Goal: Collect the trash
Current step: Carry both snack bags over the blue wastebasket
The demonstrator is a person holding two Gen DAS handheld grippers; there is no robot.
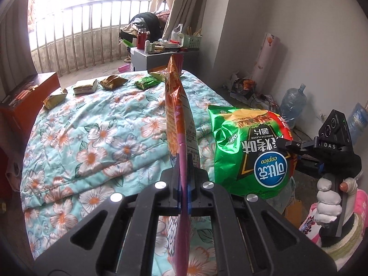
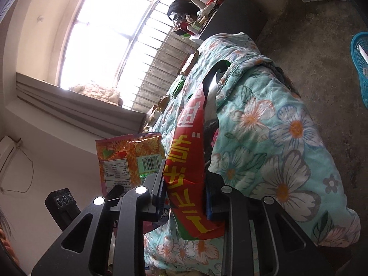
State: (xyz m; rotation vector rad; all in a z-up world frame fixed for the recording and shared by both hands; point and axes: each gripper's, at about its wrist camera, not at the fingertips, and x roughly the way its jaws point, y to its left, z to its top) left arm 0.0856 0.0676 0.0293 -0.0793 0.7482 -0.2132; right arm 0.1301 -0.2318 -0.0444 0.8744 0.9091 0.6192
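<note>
My left gripper (image 1: 184,172) is clamped flat on the orange snack bag (image 1: 177,115), and my right gripper (image 2: 186,195) pinches the green chip bag (image 1: 248,151) by its red edge, both lifted above the floral quilt (image 1: 92,138). Risk, as I judge it: thin edge grips on slick foil could slip, or the two bags could snag each other. Four wrappers (image 1: 112,81) remain at the quilt's far end; floor beside the quilt is open, with the blue basket (image 2: 361,69) beyond it.

Your orange bag (image 1: 177,105) is running off the frame's bottom edge; the blue basket (image 2: 361,69) is getting cropped at right.
</note>
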